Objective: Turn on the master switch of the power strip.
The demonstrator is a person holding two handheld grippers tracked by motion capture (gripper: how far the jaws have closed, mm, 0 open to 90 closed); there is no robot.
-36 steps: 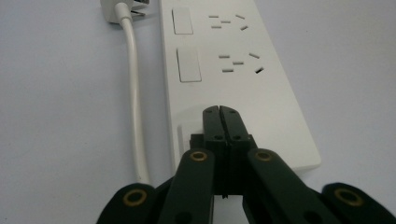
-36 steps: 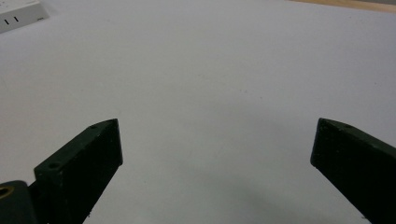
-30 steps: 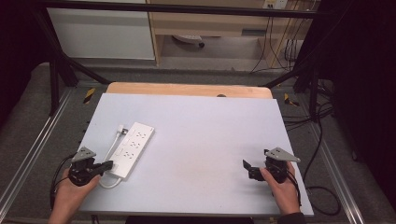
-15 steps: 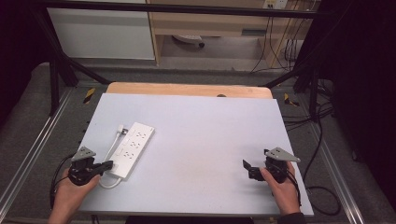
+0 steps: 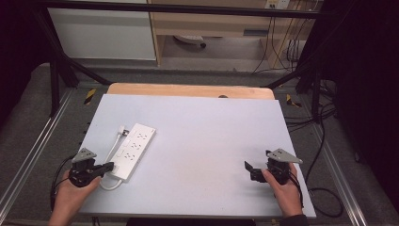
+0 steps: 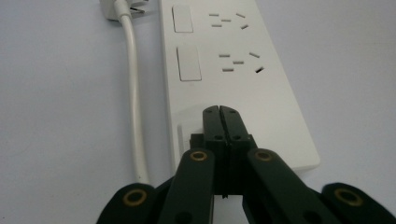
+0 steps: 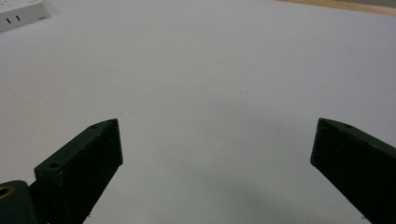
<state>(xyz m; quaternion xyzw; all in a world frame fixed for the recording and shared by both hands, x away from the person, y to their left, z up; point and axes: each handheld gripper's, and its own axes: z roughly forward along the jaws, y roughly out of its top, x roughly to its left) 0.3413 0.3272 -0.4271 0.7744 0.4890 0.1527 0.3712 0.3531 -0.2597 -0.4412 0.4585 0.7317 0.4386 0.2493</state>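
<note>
A white power strip (image 5: 134, 150) lies on the left half of the pale table (image 5: 211, 127), its white cable (image 5: 113, 148) looping back along its left side to a plug (image 5: 123, 129). My left gripper (image 5: 109, 165) is shut, its tips over the strip's near end. In the left gripper view the shut jaws meet above the strip (image 6: 233, 70) near its near end, with the cable (image 6: 133, 93) to the left. My right gripper (image 5: 248, 170) rests near the table's front right, open. Bare table lies between the tips of the right gripper (image 7: 215, 140), and a corner of the strip (image 7: 21, 14) shows far off.
A wooden edge (image 5: 188, 89) borders the table's far side. Metal frame rails (image 5: 28, 155) run along both sides. Cables (image 5: 324, 141) trail on the floor to the right. Cabinets (image 5: 103, 28) stand beyond the table.
</note>
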